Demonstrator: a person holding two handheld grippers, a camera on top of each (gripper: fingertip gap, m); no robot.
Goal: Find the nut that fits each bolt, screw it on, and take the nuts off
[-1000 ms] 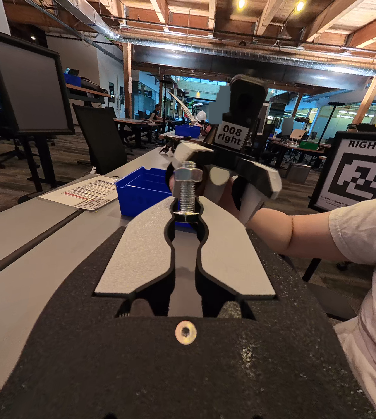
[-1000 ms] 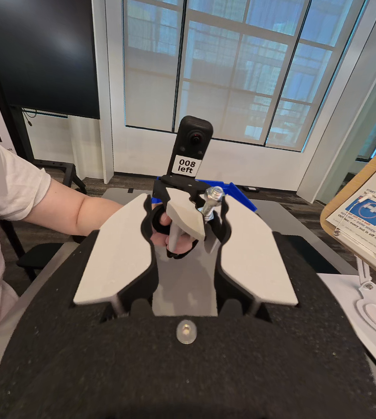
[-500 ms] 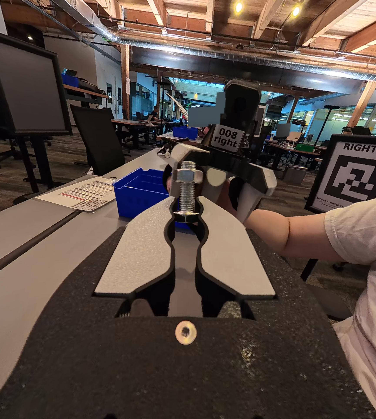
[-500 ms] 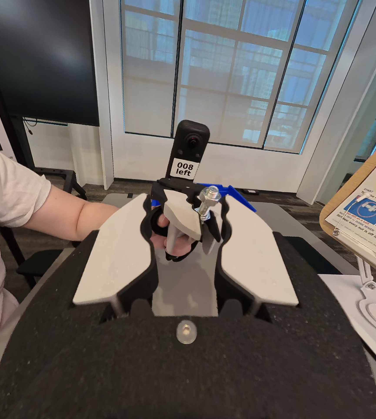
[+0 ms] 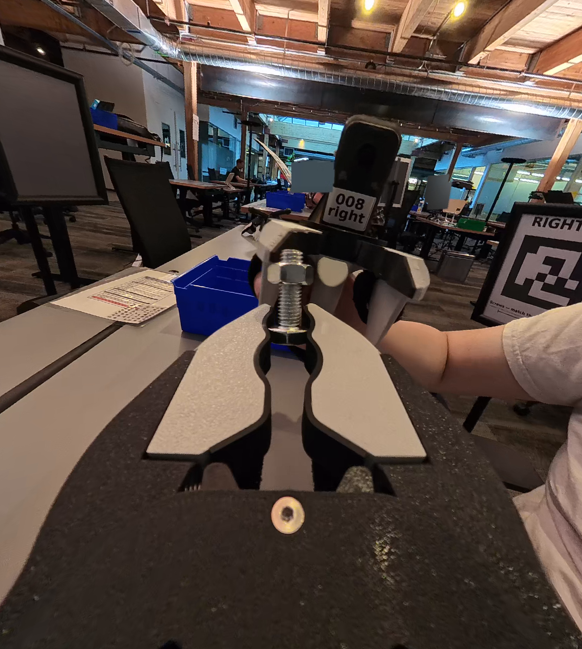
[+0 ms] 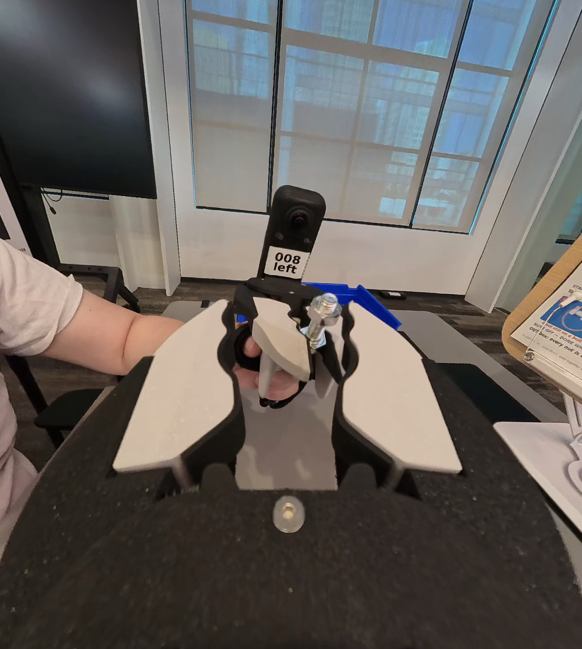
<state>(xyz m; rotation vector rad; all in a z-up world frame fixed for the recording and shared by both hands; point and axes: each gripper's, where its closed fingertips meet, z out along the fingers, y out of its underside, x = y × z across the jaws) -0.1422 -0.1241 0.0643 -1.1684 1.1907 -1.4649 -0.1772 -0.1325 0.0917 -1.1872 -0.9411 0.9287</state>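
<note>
Clearly the left gripper (image 5: 287, 328) is clamped on the bolt (image 5: 288, 302) low down, its fingertips pinching the shank just above the hex head, so the bolt stands upright in the air over the desk (image 5: 29, 354) with its threaded end up. The nut (image 5: 290, 274) sits near the top of that thread, a few turns of thread showing above it. In the right wrist view the right gripper (image 6: 287, 328) has its jaws spread wide, and the bolt (image 6: 319, 325) and nut (image 6: 325, 310) lie between them toward the right-hand finger; whether that finger touches the nut cannot be told. My reading is that the step in hand is turning the nut, and the pictures do not settle whether on or off. To do it well, the right gripper should close squarely on two opposite flats of the nut, not on its corners or on the thread, and rotate about the bolt's own axis while the left holds firm without twisting. Metal on smooth pads will likely slip, so short turns with a re-grip seem safer. The blue bin (image 5: 212, 298) stands beyond the grippers, toward the desk's far edge, ready to receive loose parts.
</note>
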